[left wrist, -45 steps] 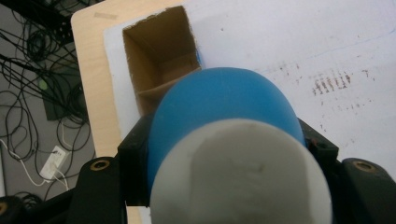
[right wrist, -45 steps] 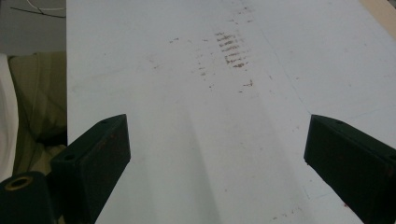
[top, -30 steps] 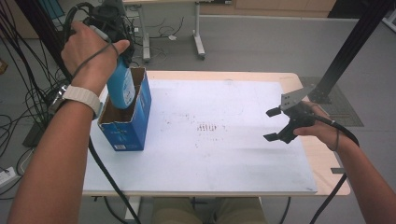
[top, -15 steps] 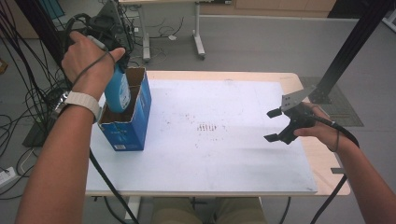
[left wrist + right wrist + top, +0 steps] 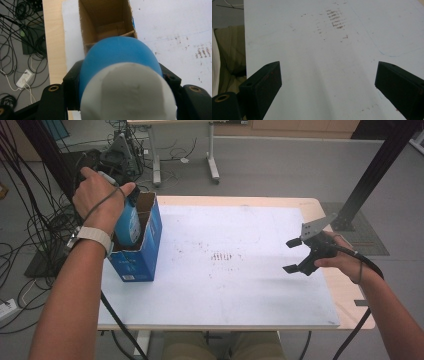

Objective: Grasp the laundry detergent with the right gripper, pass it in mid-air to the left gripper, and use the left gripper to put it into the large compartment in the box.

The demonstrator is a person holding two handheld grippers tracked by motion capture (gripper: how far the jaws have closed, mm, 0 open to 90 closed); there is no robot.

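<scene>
my blue bottle [image 5: 120,57] has a rounded body and a white faceted cap [image 5: 127,92]; the left gripper view looks down its length into the brown inside of the open blue box [image 5: 142,255]. from the high view i see it upright, partly sunk in that box at the table's [image 5: 250,295] left edge. left gripper [image 5: 122,195] jaws are clenched on it. right gripper [image 5: 300,255] hangs spread, released, over the stained white mat [image 5: 324,50].
</scene>
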